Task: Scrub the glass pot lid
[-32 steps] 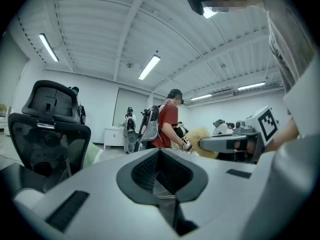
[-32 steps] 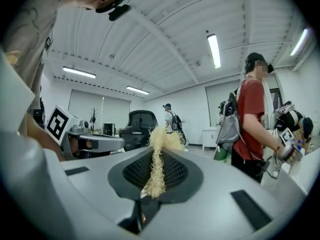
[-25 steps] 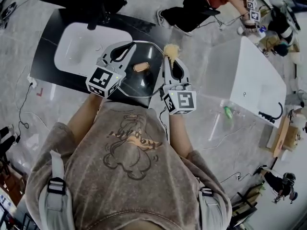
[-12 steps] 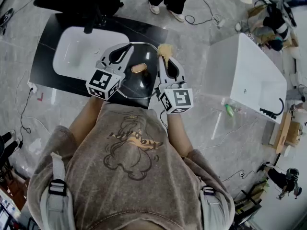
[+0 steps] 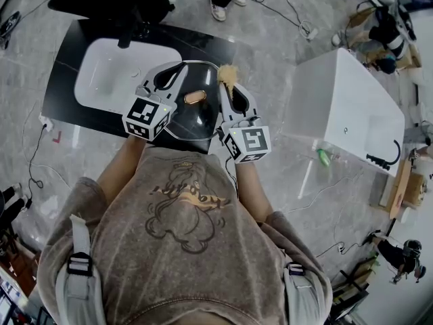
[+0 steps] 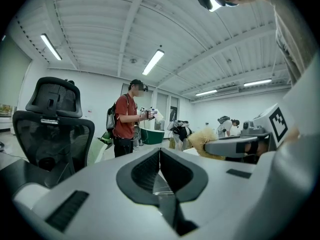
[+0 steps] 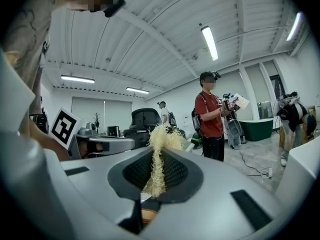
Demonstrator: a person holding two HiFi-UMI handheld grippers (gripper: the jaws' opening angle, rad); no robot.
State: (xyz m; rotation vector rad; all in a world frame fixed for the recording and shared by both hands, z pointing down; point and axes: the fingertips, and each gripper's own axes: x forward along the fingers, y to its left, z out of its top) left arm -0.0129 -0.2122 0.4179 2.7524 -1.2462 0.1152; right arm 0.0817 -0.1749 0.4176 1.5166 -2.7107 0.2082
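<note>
The round glass pot lid with a brown knob is held up over the black counter. My left gripper is shut on the lid's left rim; in the left gripper view the clear glass edge shows between the closed jaws of that gripper. My right gripper is shut on a pale yellow fibrous scrubber, which sits at the lid's upper right rim. In the right gripper view the scrubber sticks out past the right gripper.
A white basin is set in the black counter under the lid. A large white tub stands to the right, with a green bottle on the floor beside it. Cables cross the floor. An office chair and a person in a red shirt are nearby.
My right gripper has carried the scrubber a little to the left, closer over the lid's right rim. The left gripper keeps its hold on the lid.
</note>
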